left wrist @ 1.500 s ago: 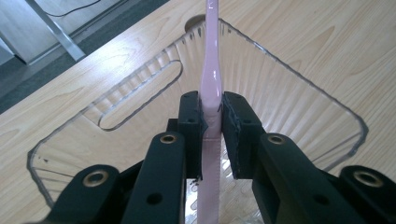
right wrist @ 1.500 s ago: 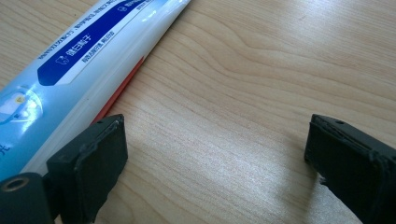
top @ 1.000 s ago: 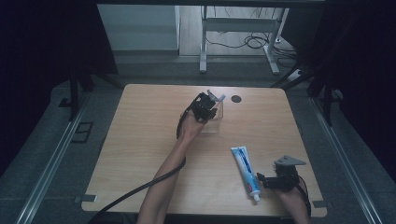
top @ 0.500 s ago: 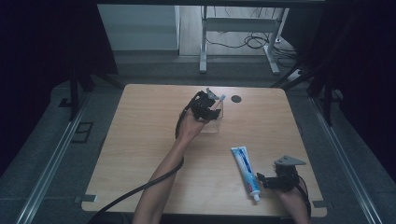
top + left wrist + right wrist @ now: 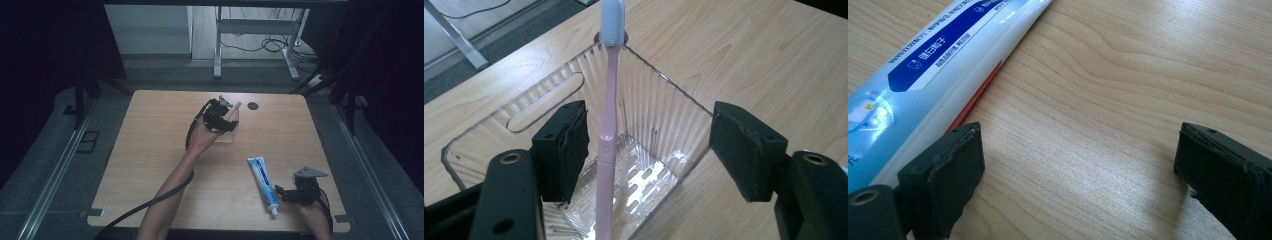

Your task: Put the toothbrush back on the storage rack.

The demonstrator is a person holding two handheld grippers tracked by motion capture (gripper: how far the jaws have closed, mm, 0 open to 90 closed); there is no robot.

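Straddling one wall of a clear ribbed plastic bin [image 5: 659, 110], the left gripper [image 5: 649, 150] has its jaws wide apart: one jaw sits inside the bin, the other outside it over the wooden table [image 5: 764, 55]. A pink toothbrush [image 5: 607, 130] stands nearly upright in the bin between the jaws, just beside the inner jaw; whether it touches that jaw cannot be told. Its white bristle head rises past the bin's far rim, in line with a dark round spot on the table beyond. From the high view, the left gripper [image 5: 220, 119] sits over the bin [image 5: 231, 131] at the far middle of the table [image 5: 150, 150], with the person's forearm and the trailing cable running back to the near edge.

The right gripper [image 5: 1078, 170] rests low over bare table with its jaws apart and nothing between them. A white and blue toothpaste tube [image 5: 933, 70] lies flat on the table just outside its left jaw, running away ahead of the gripper. In the high view the right gripper [image 5: 300, 190] is at the near right corner, the tube [image 5: 263, 180] just beside it, cap end toward the near edge
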